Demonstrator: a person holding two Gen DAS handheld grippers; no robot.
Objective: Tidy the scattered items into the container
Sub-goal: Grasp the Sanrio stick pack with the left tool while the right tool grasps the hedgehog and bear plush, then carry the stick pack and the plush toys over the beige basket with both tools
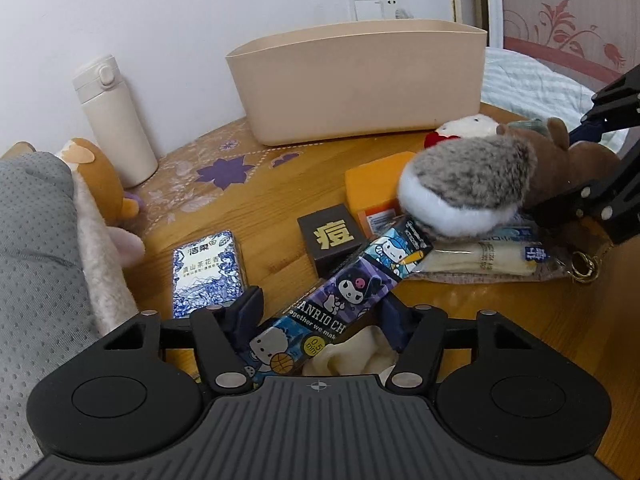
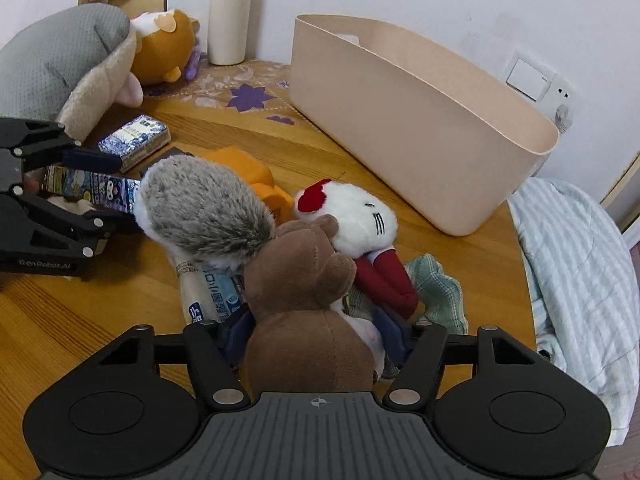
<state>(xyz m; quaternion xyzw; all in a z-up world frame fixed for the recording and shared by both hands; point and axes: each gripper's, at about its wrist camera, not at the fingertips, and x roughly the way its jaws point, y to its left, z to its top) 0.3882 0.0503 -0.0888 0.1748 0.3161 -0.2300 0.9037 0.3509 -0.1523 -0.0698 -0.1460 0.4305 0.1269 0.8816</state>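
Observation:
My left gripper [image 1: 320,312] is shut on a long Sanrio pen box [image 1: 340,292], which slants up to the right over the table; it also shows in the right wrist view [image 2: 92,188]. My right gripper [image 2: 316,332] is shut on a brown plush squirrel [image 2: 308,300] with a big grey tail [image 2: 204,216], also in the left wrist view [image 1: 464,184]. The beige container [image 1: 360,80] stands at the back by the wall, and shows in the right wrist view [image 2: 420,128] too.
On the round wooden table [image 2: 100,312] lie a blue tissue pack [image 1: 206,272], a dark small box [image 1: 332,236], an orange block [image 1: 376,188], a white plush with red bow [image 2: 352,216], a wipes packet [image 1: 488,256] and a green cloth [image 2: 436,288]. A white bottle [image 1: 116,120] and orange plush [image 2: 164,48] stand at the back left.

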